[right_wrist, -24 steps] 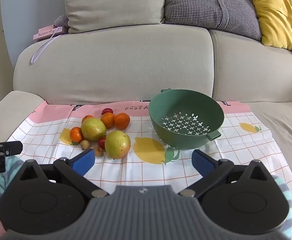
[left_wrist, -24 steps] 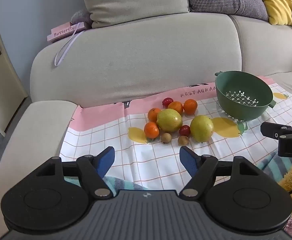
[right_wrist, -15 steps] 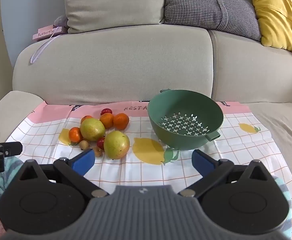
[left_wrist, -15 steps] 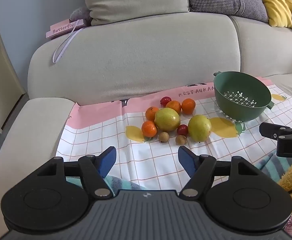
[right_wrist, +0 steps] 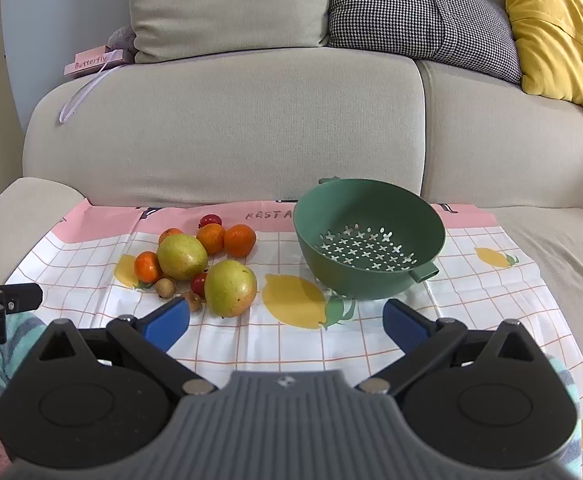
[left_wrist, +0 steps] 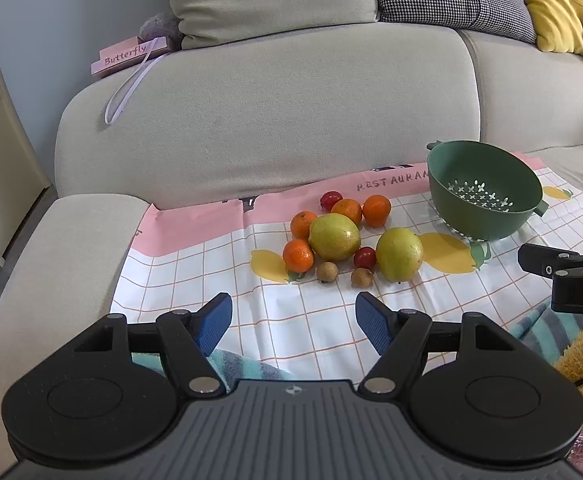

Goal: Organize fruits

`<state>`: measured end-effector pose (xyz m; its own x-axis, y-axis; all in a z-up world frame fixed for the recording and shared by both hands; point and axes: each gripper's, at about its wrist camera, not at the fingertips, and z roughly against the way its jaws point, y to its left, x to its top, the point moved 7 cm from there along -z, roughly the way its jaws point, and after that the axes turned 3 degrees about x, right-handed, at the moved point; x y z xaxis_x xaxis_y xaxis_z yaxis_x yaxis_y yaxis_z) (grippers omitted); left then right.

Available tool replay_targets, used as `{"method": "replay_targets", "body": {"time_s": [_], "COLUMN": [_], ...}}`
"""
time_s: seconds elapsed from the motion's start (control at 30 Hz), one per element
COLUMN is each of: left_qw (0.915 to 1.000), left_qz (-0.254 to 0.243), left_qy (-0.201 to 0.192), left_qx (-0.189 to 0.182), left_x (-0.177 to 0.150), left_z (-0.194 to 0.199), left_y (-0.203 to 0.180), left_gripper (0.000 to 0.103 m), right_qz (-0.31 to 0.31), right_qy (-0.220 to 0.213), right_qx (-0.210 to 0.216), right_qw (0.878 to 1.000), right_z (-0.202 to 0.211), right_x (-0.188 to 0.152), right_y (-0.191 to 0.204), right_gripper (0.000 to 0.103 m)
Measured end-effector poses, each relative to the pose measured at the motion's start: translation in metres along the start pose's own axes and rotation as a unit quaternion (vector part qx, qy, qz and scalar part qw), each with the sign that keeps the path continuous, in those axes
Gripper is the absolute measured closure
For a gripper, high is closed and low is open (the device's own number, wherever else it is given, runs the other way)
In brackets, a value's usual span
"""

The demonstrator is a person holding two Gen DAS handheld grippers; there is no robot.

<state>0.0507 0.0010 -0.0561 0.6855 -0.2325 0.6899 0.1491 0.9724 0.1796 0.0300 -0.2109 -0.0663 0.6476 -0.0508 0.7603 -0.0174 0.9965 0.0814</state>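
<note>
Most of both views is taken up by a beige sofa (right_wrist: 227,128), with a beige cushion (right_wrist: 227,4), a houndstooth cushion (right_wrist: 419,20) and a yellow cushion (right_wrist: 547,32) lined up along the top of the frame. A checked cloth (right_wrist: 291,332) printed with lemons is spread over the seat, mid-frame. The green colander (right_wrist: 371,240) is parked on the cloth, right of centre in the right wrist view, and nothing is seen inside it. The fruit is bunched just left of it, clear of the bowl: two yellow-green pears (right_wrist: 230,288) (right_wrist: 181,256), four small oranges (right_wrist: 239,240), a couple of red cherry-sized fruits (right_wrist: 198,283) and two little brown ones (right_wrist: 165,287). A pink "Butterfly" box (left_wrist: 131,56) is perched on the sofa back, upper left. The left gripper (left_wrist: 293,322) is held wide apart at the bottom of its view, nothing between the blue pads. Same for the right gripper (right_wrist: 285,326): spread wide, nothing gripped, short of the fruit.
</note>
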Motion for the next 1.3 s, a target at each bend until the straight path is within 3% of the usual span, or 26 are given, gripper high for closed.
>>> {"method": "replay_targets", "body": {"time_s": [1.3], "left_qw": [1.0000], "left_qz": [0.000], "left_qy": [0.003], "left_qx": [-0.001], "left_x": [-0.0036], "left_z": [-0.0007], "left_y": [0.0043], "left_gripper": [0.020], "right_qz": [0.001], "right_qy": [0.003], "right_qx": [-0.003], "right_qw": [1.000], "right_z": [0.0004], "right_x": [-0.0009], "right_y": [-0.0006], "right_gripper": [0.004]}}
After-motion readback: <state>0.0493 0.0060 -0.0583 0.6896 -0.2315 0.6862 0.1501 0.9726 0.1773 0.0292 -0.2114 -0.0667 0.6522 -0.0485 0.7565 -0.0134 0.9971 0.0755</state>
